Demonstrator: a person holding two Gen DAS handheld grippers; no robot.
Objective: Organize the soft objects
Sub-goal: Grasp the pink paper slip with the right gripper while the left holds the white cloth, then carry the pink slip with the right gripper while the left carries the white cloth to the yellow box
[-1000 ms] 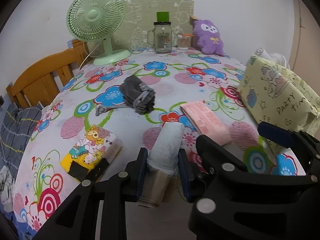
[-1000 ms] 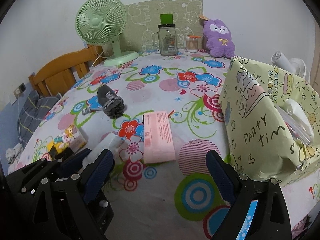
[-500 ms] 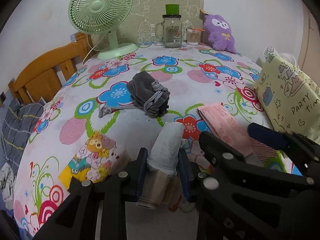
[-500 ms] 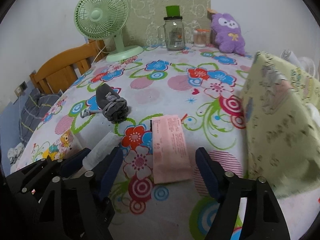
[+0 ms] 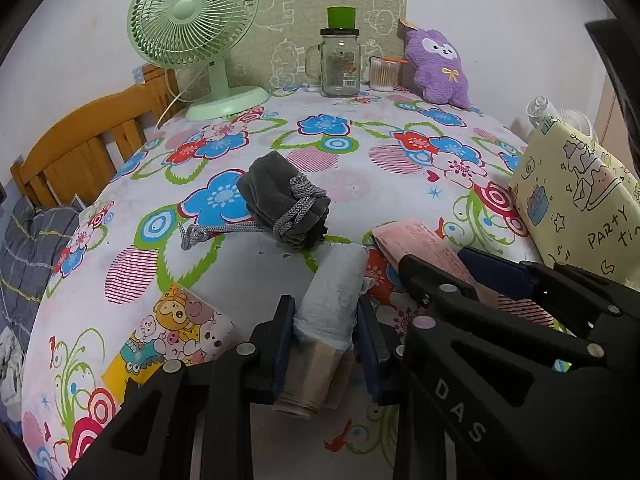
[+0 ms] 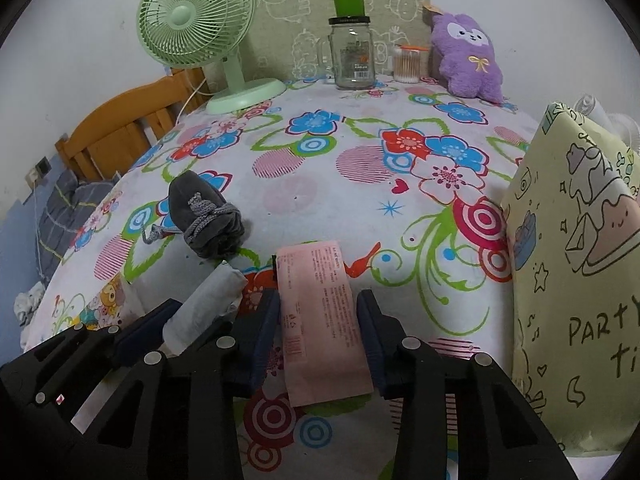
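Note:
My left gripper (image 5: 325, 340) is shut on a pale grey-white roll of bags (image 5: 334, 296) and holds it just above the flowered tablecloth; the roll also shows in the right wrist view (image 6: 204, 308). My right gripper (image 6: 318, 336) is open, its fingers on either side of a flat pink packet (image 6: 320, 320) that lies on the cloth. The packet shows in the left wrist view (image 5: 420, 240) too. A grey drawstring pouch (image 5: 286, 206) lies further back, also seen in the right wrist view (image 6: 206, 220). A cartoon tissue pack (image 5: 172, 332) lies at the left.
A yellow "party time" gift bag (image 6: 576, 280) stands at the right. At the back are a green fan (image 5: 196, 28), a glass jar (image 5: 340, 64), a cotton-swab cup (image 5: 380, 74) and a purple plush (image 5: 440, 66). A wooden chair (image 5: 80, 148) stands at the left edge.
My right gripper has moved left and down over the pink packet, its fingers now straddling it. My left gripper still holds the roll and has edged forward toward the grey pouch.

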